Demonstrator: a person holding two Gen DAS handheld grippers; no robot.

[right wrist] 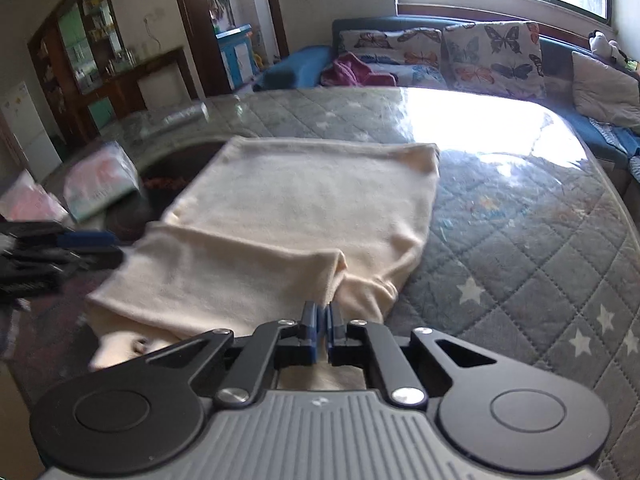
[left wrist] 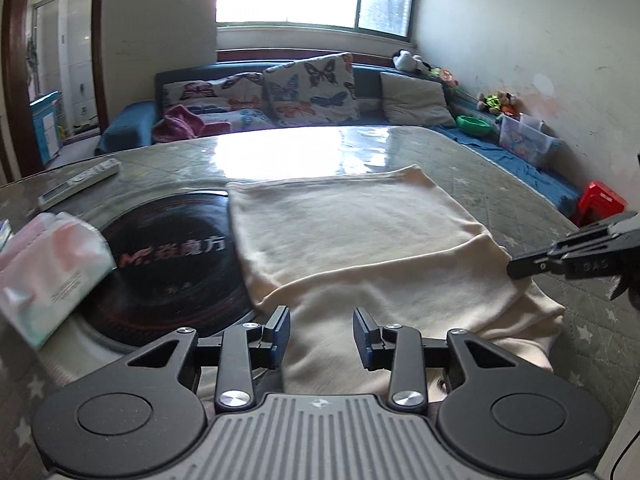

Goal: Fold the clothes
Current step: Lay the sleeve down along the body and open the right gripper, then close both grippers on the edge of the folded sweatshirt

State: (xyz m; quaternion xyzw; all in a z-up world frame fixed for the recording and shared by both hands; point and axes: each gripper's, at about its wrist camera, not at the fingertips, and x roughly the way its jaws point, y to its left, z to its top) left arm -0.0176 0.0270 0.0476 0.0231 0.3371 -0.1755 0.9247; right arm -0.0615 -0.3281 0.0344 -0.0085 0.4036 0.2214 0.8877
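A cream garment point(left wrist: 352, 232) lies folded on the table, its far part flat and a folded layer lying across the near part. My left gripper point(left wrist: 322, 336) hovers open just above the garment's near left part, nothing between its fingers. In the right wrist view it shows blurred at the left edge as the left gripper point(right wrist: 116, 248), beside the cream garment point(right wrist: 296, 208). My right gripper point(right wrist: 323, 320) is shut on a pinched ridge of the cloth at the near right edge. From the left wrist view the right gripper point(left wrist: 514, 270) reaches in from the right, its tip on the cloth's edge.
The table point(right wrist: 520, 240) has a quilted star-pattern cover under glass. A black round hotplate point(left wrist: 172, 264) sits left of the garment, with a tissue pack point(left wrist: 44, 264) and a remote point(left wrist: 80, 184) beyond. A sofa with butterfly cushions point(left wrist: 312, 88) stands behind; a red stool point(left wrist: 600, 200) at right.
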